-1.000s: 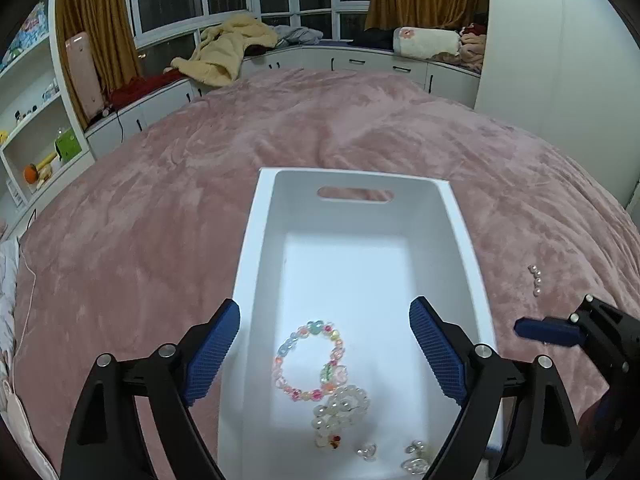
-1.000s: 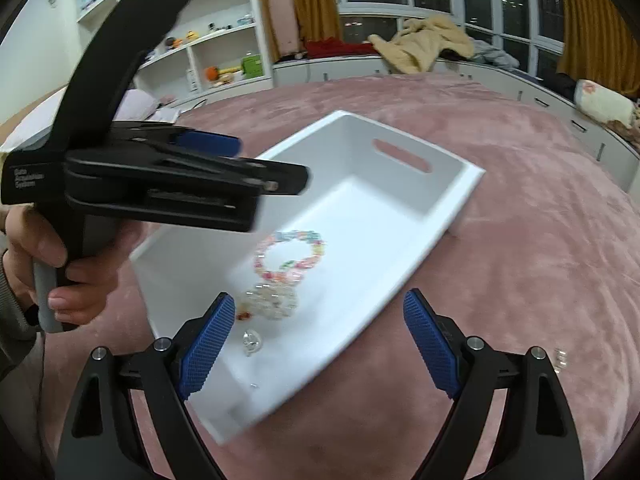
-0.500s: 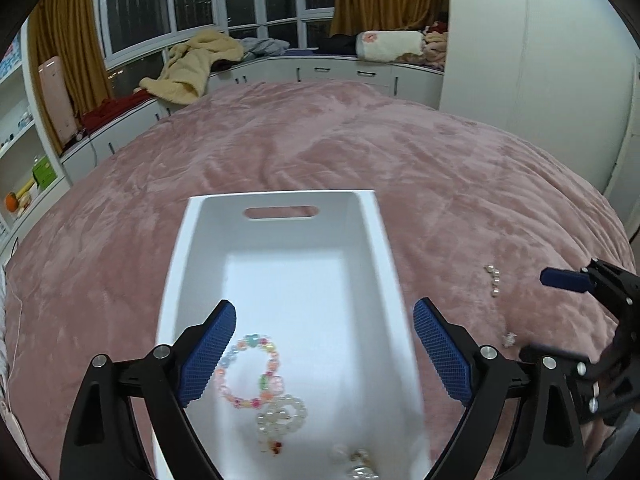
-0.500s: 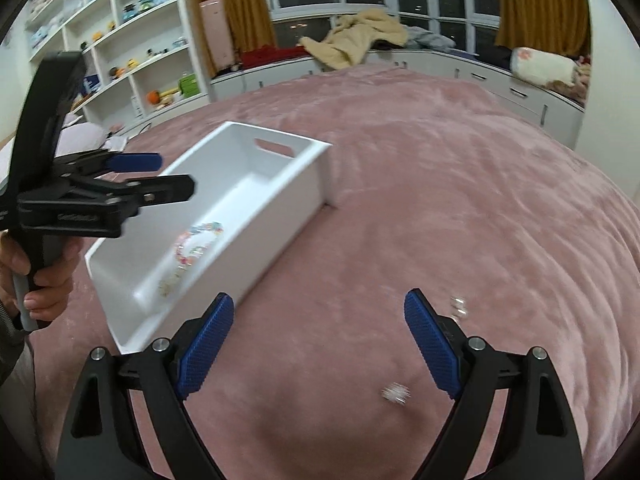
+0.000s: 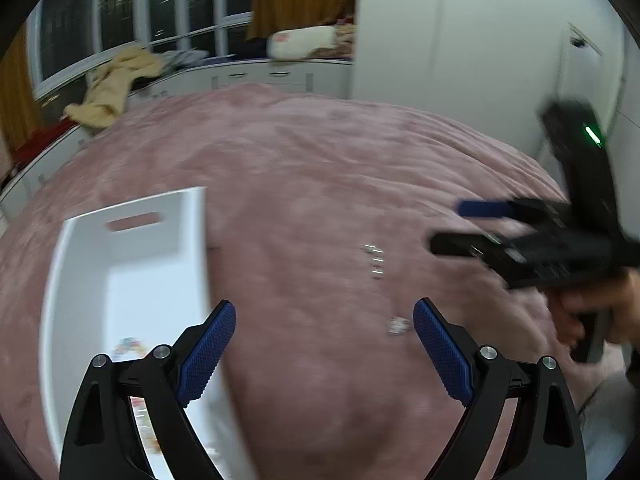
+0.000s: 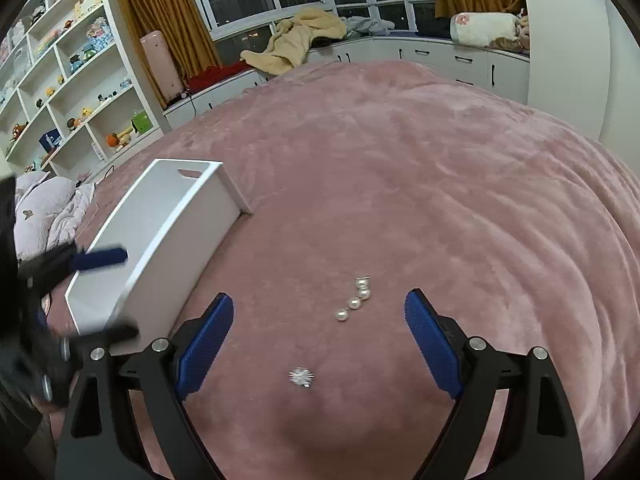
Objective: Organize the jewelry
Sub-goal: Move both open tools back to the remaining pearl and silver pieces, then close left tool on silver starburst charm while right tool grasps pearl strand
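The right gripper (image 6: 318, 334) hangs low over the pink plush bedspread (image 6: 440, 184) with its blue ribbed pads spread wide and nothing between them, and it is aimed so that two loose pieces fall inside its opening: a short pearl strand (image 6: 355, 300) lying just ahead, and a small sparkly silver stud (image 6: 301, 377) nearer the camera, the two lying near each other but not touching. That framing suggests one of them is the next pick (which one, the view does not settle). The left gripper (image 5: 324, 350) is likewise spread and empty, straddling the right wall of the white storage bin (image 5: 120, 280) — its left pad over the bin, its right pad over the bedspread just beside the stud — a waiting posture rather than a reach, as I judge it. Inside the bin a colourful beaded bracelet (image 5: 130, 347) shows at the floor, blurred; more jewelry seems to lie lower down behind the gripper's frame, too smeared to name. So some pieces are already sorted into the bin, while the pearls and stud remain out on the soft pile — where a small stud may sink and be awkward to pinch.
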